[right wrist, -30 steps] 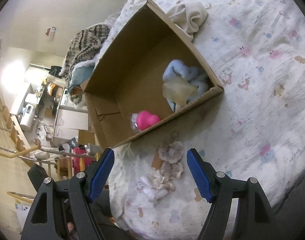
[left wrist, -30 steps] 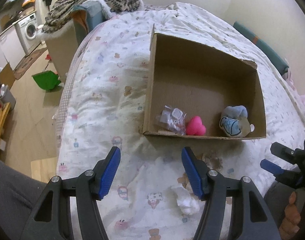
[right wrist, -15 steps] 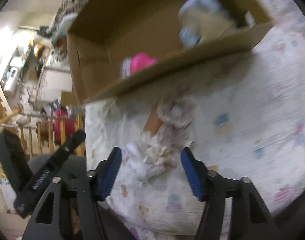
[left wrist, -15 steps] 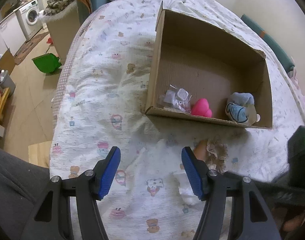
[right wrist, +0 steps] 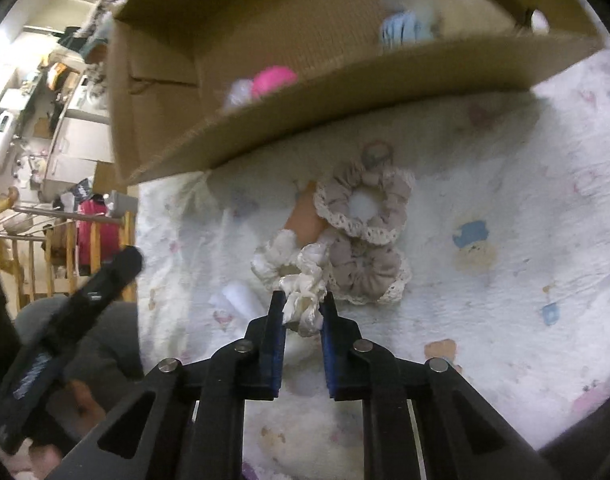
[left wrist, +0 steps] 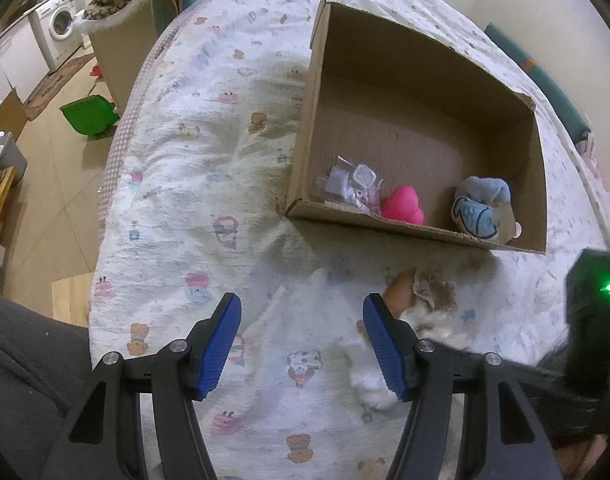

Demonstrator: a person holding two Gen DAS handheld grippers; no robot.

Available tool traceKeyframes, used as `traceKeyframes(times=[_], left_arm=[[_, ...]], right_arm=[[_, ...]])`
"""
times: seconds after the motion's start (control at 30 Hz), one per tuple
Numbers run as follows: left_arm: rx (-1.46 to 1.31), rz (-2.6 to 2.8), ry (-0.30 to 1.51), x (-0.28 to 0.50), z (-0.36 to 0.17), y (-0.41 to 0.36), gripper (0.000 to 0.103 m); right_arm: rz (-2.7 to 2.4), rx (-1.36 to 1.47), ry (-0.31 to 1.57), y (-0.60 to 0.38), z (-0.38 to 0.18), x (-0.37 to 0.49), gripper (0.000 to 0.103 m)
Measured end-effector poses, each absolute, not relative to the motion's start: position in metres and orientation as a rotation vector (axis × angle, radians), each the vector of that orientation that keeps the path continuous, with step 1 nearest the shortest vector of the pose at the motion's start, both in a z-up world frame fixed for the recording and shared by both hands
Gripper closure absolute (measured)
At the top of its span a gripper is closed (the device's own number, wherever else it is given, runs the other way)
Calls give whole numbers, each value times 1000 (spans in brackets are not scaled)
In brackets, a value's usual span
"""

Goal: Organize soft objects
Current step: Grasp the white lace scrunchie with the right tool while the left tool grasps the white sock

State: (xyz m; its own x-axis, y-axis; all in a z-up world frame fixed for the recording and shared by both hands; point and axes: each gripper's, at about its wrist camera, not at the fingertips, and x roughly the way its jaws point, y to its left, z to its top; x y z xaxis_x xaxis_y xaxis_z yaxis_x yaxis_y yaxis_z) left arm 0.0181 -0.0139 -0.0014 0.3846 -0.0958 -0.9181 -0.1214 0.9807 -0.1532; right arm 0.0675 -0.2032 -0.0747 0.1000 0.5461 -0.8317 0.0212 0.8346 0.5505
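Note:
A cardboard box [left wrist: 501,88] lies on the bed and holds a pink soft toy [left wrist: 403,210], a blue plush [left wrist: 481,210] and a clear packet [left wrist: 355,188]. In front of the box lie a white scrunchie [right wrist: 293,268] and two beige lace-edged scrunchies [right wrist: 365,208]. My right gripper [right wrist: 301,308] is shut on the near part of the white scrunchie. My left gripper [left wrist: 301,340] is open and empty above the quilt, left of the scrunchies [left wrist: 433,292].
The bed has a patterned white quilt [left wrist: 209,184]. A small white roll [right wrist: 237,300] lies beside the white scrunchie. The bed edge drops to the floor at left, with a green bin [left wrist: 89,114] there. My right gripper's body [left wrist: 593,300] shows at the right.
My right gripper moved down to the white scrunchie and closed on it. The left gripper drifted slightly forward and stayed open.

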Motion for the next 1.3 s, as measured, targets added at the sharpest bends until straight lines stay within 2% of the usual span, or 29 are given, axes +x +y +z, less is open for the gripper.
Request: traceKeyframes(times=[0.33,0.53,0.77,0.8,0.83,0.9,0.97,1.13,1.3], left_arm=[[-137,-118,1286,12,-25,-50,42],[-41,-178,1386,10,-59,-81,40],[38,-181,1395,17,-76,-98,41],[33,-183,1390,18,-76,-99,44],[29,-188,1389,18,-77,-99,55],[27,-212,1399,18,-78,-102,71],[34,-228,1397,17,-78,-105,81],[68,-237,1377,8,-76,-113,86],[32,-215,1374,6,-71,-104,87]], right_arm=[[406,470,1293,-241,-31,56,85],[371,545,1270,-259,-37,55,85],[366,560,1251,-260,-37,56,85],[365,560,1253,-260,-38,56,85],[364,559,1255,-261,-39,57,85],[366,561,1254,-260,-40,57,85],[369,559,1254,-260,-40,58,85],[374,546,1256,-257,-40,59,85],[376,542,1247,-257,-38,58,85]])
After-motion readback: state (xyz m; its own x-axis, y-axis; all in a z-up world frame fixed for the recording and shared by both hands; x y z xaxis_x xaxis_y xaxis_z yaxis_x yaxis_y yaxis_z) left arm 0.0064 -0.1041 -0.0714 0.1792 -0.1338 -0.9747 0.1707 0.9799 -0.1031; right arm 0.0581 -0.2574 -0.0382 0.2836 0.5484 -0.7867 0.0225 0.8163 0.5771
